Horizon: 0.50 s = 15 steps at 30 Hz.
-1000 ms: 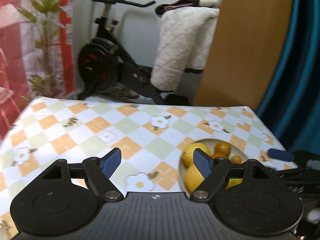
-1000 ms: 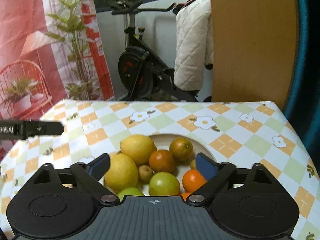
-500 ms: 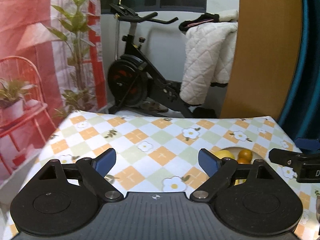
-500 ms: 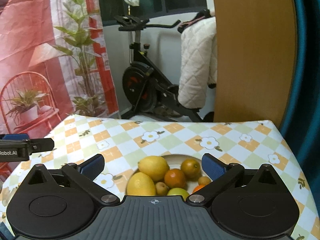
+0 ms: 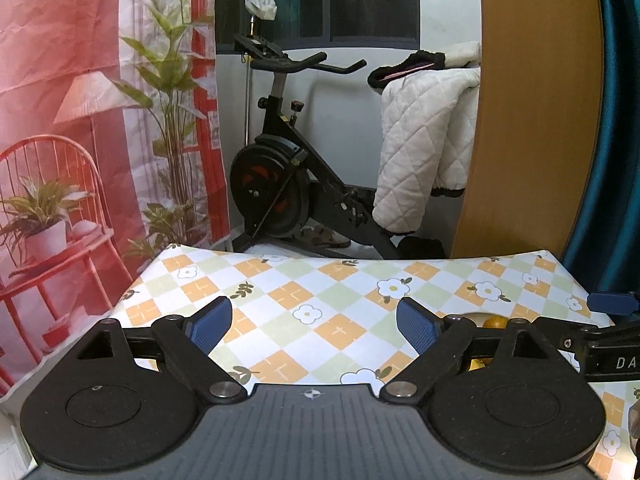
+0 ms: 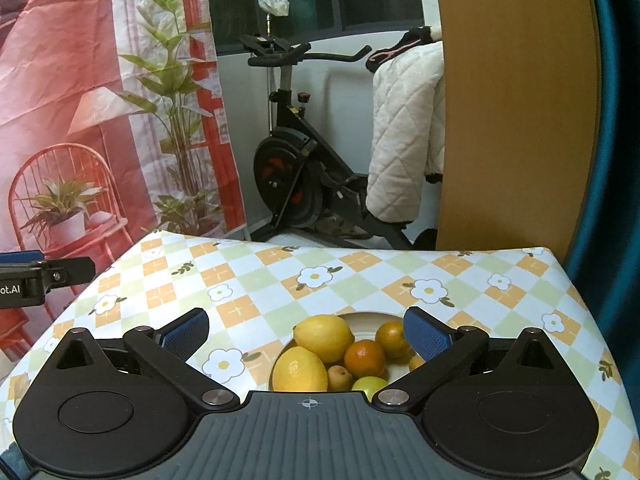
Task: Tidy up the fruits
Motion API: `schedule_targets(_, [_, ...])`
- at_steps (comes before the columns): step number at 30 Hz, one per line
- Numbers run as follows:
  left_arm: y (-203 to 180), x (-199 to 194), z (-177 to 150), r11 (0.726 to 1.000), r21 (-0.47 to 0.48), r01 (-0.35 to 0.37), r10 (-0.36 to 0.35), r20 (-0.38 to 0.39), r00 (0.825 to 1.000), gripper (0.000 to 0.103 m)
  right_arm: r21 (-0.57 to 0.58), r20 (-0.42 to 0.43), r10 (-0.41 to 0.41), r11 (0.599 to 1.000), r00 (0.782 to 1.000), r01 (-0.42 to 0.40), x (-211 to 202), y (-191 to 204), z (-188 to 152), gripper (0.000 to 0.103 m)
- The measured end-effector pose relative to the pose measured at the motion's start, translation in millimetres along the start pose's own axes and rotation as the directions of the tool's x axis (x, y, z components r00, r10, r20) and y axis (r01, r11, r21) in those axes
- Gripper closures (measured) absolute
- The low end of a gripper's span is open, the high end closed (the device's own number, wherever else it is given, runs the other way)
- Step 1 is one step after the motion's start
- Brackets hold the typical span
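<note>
Right wrist view: the right gripper point(image 6: 306, 326) hangs above the near edge of a pale bowl point(image 6: 362, 317) on the checked flower-print tablecloth point(image 6: 256, 280), jaws spread wide with nothing between the blue pads.
Fruit: all of it sits in the bowl — two lemons point(image 6: 323, 338) on the left, an orange point(image 6: 365, 358) in the middle, another orange fruit point(image 6: 390, 334) behind, a small brownish fruit point(image 6: 339, 376) and a green one point(image 6: 370, 384) in front.
Left wrist view: the left gripper point(image 5: 314, 324) is likewise agape and empty over bare cloth; only a sliver of the bowl and one orange fruit point(image 5: 493, 321) peek past its right finger.
Progress: judged by the full bowl, the sorting looks done or not yet begun — the frames cannot settle which.
Risk: round fruit heaped together could roll out if a finger nudges the pile; the two grippers sit near each other and might collide over the bowl.
</note>
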<state>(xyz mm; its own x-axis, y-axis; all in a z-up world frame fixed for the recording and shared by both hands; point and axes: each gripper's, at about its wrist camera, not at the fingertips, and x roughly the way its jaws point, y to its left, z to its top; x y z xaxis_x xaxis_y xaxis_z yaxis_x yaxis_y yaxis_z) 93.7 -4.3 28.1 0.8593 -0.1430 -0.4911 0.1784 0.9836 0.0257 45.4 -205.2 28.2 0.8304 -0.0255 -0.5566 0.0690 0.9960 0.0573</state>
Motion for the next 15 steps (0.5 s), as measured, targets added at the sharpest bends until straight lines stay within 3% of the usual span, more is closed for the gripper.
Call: schedule_targets(15, [-0.9,-3.7,-2.1,1.000,-0.007,-0.001,0.001,0.005,1.000,0.012,-0.001,0.002,0.000,1.000,1.000,0.000,-1.1,-0.3,-0.7,0.001])
